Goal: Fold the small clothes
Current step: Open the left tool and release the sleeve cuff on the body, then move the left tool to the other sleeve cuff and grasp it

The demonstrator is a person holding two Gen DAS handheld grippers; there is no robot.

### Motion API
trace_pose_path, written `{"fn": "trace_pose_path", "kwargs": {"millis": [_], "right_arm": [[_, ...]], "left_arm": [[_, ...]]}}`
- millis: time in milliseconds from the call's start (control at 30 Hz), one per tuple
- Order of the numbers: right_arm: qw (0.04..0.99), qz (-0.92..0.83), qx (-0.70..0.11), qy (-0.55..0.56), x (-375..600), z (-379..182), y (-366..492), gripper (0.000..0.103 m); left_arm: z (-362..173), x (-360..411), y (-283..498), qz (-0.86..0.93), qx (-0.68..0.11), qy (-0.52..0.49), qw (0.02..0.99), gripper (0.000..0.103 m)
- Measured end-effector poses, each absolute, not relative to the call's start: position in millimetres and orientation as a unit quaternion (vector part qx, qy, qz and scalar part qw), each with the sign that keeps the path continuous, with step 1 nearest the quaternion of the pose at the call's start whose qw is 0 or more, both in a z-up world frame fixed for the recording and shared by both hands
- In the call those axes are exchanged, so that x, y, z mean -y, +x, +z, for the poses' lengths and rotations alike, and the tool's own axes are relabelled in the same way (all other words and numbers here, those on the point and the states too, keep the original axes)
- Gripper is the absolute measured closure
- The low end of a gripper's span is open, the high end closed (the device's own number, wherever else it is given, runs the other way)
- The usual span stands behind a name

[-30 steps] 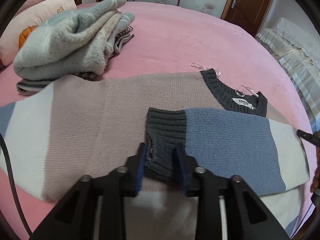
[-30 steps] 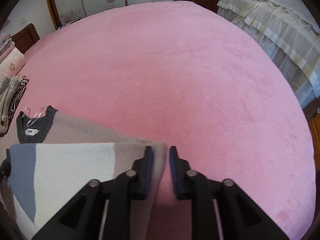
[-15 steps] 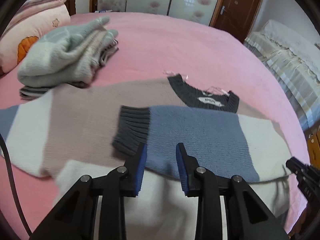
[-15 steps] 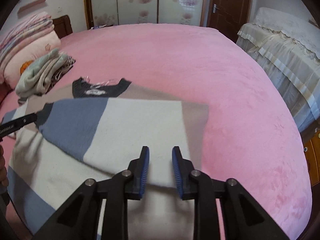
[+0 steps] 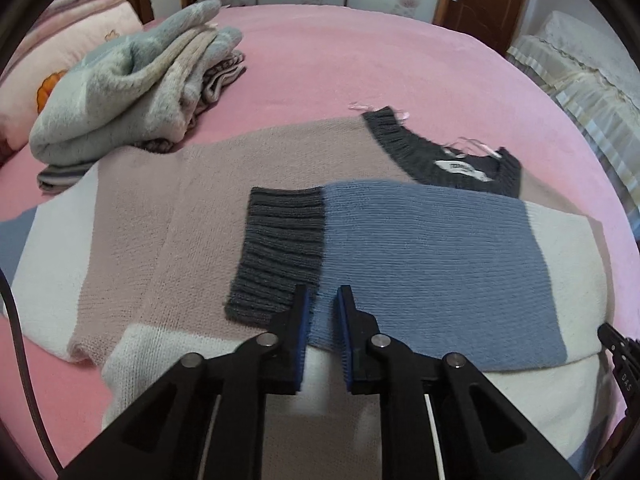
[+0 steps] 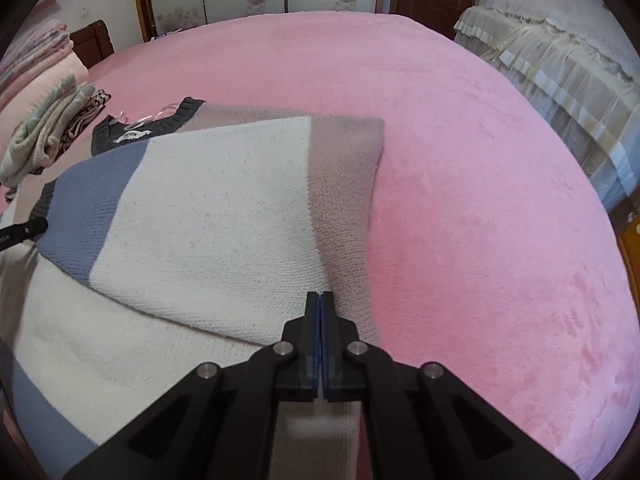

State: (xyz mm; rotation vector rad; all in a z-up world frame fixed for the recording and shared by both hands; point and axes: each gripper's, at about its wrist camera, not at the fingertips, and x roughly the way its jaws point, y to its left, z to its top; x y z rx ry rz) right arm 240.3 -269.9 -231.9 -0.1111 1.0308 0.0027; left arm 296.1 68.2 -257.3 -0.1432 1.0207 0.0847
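A colour-block knit sweater lies flat on the pink bed, its dark collar toward the far side. One sleeve is folded across the body, with a grey ribbed cuff, a blue band and a cream part. My left gripper hovers at the near edge of that sleeve, where cuff meets blue. Its jaws are closing, a narrow gap is left, and no cloth is pinched. My right gripper is shut and empty over the sleeve's folded shoulder end.
A pile of folded clothes sits on the bed left of the sweater, with stacked quilts behind it. A second bed with a lace cover stands to the right. A black cable hangs at the left edge.
My left gripper let go of the grey cuff, drew back along the sleeve and narrowed its jaws. My right gripper pulled back from the folded shoulder edge and closed.
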Motion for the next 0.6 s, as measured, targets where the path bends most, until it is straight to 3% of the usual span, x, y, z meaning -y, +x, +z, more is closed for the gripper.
{"fn": "trace_pose_path", "kwargs": {"millis": [100, 267, 433, 500, 600], "right_arm": [[0.872, 0.007, -0.486, -0.049, 265, -221, 236, 0.103], [0.879, 0.025, -0.474, -0.042, 255, -197, 223, 0.103], [0.886, 0.043, -0.460, -0.042, 232, -174, 205, 0.100], [0.890, 0.055, -0.451, -0.030, 223, -162, 195, 0.100], [0.895, 0.071, -0.439, -0.017, 207, -146, 179, 0.100]], "left_arm": [[-244, -69, 289, 0.032, -0.477, -0.075, 0.875, 0.075], [-209, -72, 267, 0.012, -0.456, -0.087, 0.886, 0.065], [-174, -76, 240, 0.004, -0.422, -0.102, 0.901, 0.015], [-158, -80, 222, 0.002, -0.398, -0.108, 0.911, 0.008], [-142, -82, 198, -0.008, -0.387, -0.116, 0.915, 0.007]]}}
